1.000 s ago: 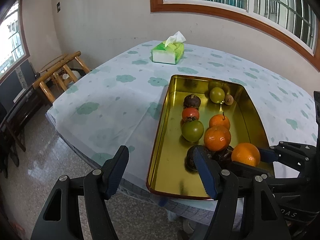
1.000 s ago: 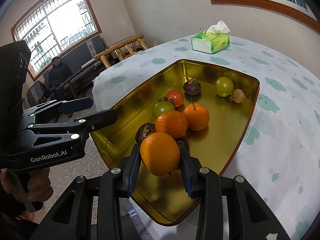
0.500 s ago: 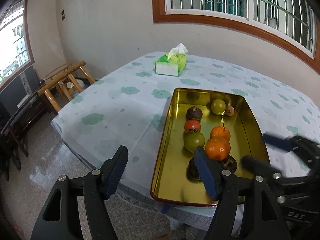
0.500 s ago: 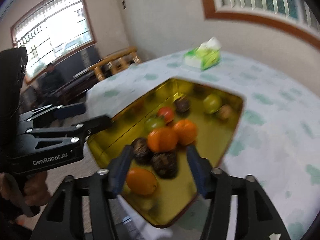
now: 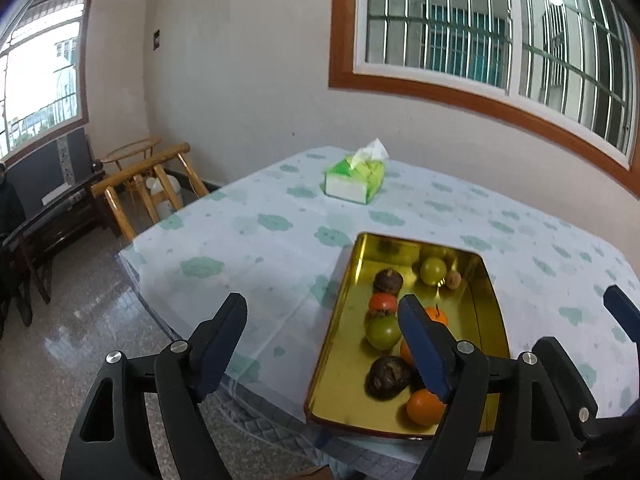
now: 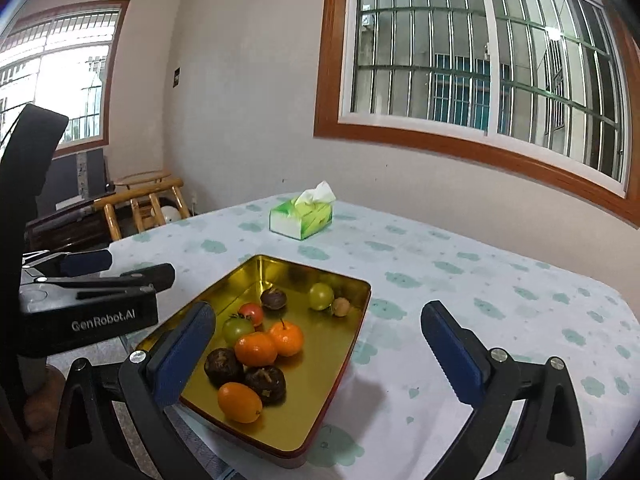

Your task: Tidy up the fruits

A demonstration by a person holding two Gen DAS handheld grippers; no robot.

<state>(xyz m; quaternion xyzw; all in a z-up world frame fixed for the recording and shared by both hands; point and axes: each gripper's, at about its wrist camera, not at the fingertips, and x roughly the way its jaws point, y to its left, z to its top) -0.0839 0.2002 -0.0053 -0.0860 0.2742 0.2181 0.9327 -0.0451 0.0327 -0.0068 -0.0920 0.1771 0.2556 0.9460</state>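
The only readable text is "GenRobot.AI", printed in pale letters on the black body of the left gripper seen from the right wrist view.

Left tongs are opening with nothing between them. Fruits lie in the gold tray on the worktop, a tissue box beyond.

Fruits laid in a golden tray on the table

A rectangular golden tray is placed near the table edge. At its near end an orange is seen, with two dark brown fruits just behind it. Two more oranges are touching in the middle, a green tomato and a red tomato to their left. At the far end, another dark fruit, a green round fruit and a small brown one are found.
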